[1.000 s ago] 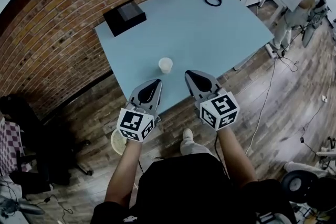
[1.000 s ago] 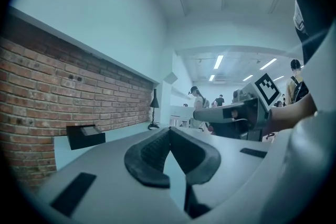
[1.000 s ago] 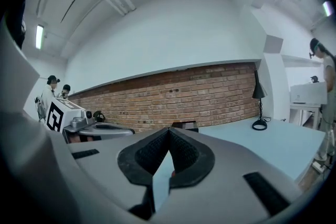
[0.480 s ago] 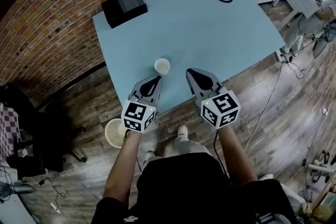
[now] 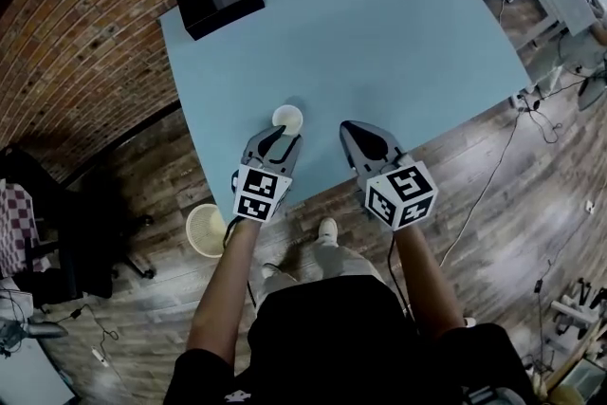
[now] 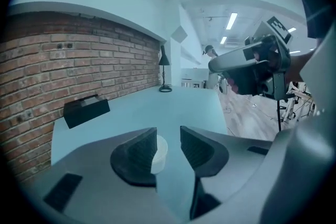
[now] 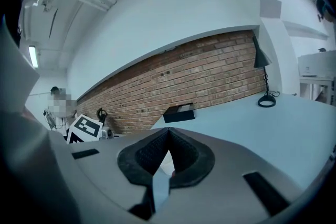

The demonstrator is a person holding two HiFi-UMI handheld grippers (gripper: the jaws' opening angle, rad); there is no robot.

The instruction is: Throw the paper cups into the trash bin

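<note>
Off the table point(image 5: 379, 43)'s near-left corner, the trash bin point(image 5: 206, 230) sits on the floor. My left gripper point(image 5: 276, 139)'s jaws have just been opening, half apart and empty; my right gripper point(image 5: 365, 139) is pinched closed. The paper cup point(image 5: 287, 119) stands by the table's near edge, just ahead of the left jaws. Probably light and crushable, so I'd squeeze mid-wall gently.

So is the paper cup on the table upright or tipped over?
Upright: the paper cup stands on the blue table, its round open mouth facing up.
</note>
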